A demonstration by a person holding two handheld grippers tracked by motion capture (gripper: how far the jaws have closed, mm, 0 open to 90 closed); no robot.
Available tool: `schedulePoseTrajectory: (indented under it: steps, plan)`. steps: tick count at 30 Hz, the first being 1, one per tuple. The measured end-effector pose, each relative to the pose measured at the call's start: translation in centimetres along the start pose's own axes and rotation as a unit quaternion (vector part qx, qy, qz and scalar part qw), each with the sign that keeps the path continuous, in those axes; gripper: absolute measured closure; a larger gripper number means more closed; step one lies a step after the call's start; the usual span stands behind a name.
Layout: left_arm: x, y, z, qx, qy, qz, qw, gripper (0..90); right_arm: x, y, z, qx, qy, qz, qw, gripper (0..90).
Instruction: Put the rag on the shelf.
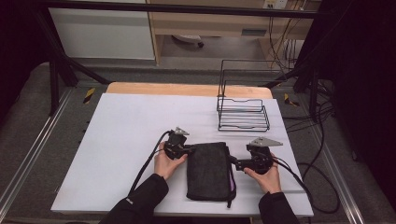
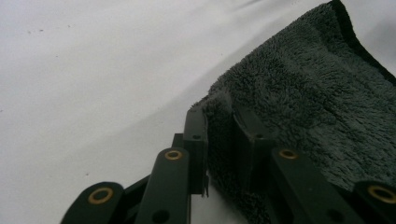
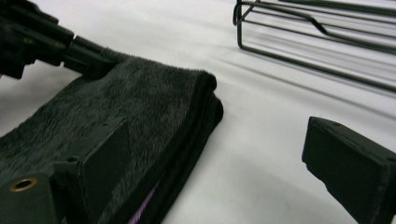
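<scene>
A folded dark grey towel (image 1: pixel 208 170) lies on the white table (image 1: pixel 130 126) between my two hands. My left gripper (image 1: pixel 190 150) is at the towel's far left corner. In the left gripper view, my left gripper (image 2: pixel 222 121) has its jaws pinched on a fold of the towel (image 2: pixel 303 93) edge. My right gripper (image 1: pixel 235 163) is at the towel's right edge, open wide. In the right gripper view, my right gripper (image 3: pixel 217 140) has one jaw resting over the towel (image 3: pixel 140 102) and the other over bare table. My left gripper (image 3: pixel 42 42) appears there at the towel's far corner.
A black wire rack (image 1: pixel 243 114) stands on the table behind the towel, toward the right; the rack's (image 3: pixel 317 42) base wires lie close beyond my right gripper. A purple strip (image 1: pixel 232 182) peeks from the towel's right edge. Cables trail off both grippers.
</scene>
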State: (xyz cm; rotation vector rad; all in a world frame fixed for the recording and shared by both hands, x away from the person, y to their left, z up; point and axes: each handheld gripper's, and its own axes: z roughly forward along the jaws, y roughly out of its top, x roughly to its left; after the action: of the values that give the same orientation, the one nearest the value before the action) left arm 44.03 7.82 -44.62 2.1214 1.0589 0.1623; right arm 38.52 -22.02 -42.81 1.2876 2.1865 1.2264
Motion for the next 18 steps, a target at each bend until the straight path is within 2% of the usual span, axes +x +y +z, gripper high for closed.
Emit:
schedulePoseTrajectory:
  steps: [4, 6, 9, 13, 18]
  plan:
    - [0.0, -0.1, 0.1, -0.001, -0.002, 0.003, 1.0, 77.1, 0.5, 1.1, 1.1, 0.0, 0.0, 0.003, 1.0, 12.3]
    - [0.1, -0.1, 0.1, -0.001, -0.003, 0.004, 1.0, 77.3, 0.6, 1.6, 1.9, 0.001, 0.008, 0.012, 0.9999, 16.1]
    - [0.0, -0.2, 0.1, -0.005, -0.001, 0.008, 1.0, 77.5, 0.5, 2.1, 3.3, 0.008, 0.006, 0.019, 0.9998, 22.8]
    - [0.1, -0.4, 0.1, -0.01, -0.003, 0.008, 0.9999, 77.6, 0.2, 2.0, 4.9, 0.027, 0.001, 0.022, 0.9994, 33.5]
    - [0.1, -0.4, 0.1, -0.011, -0.005, 0.012, 0.9999, 77.6, 0.1, 1.4, 5.5, 0.054, -0.002, 0.008, 0.9985, 43.3]
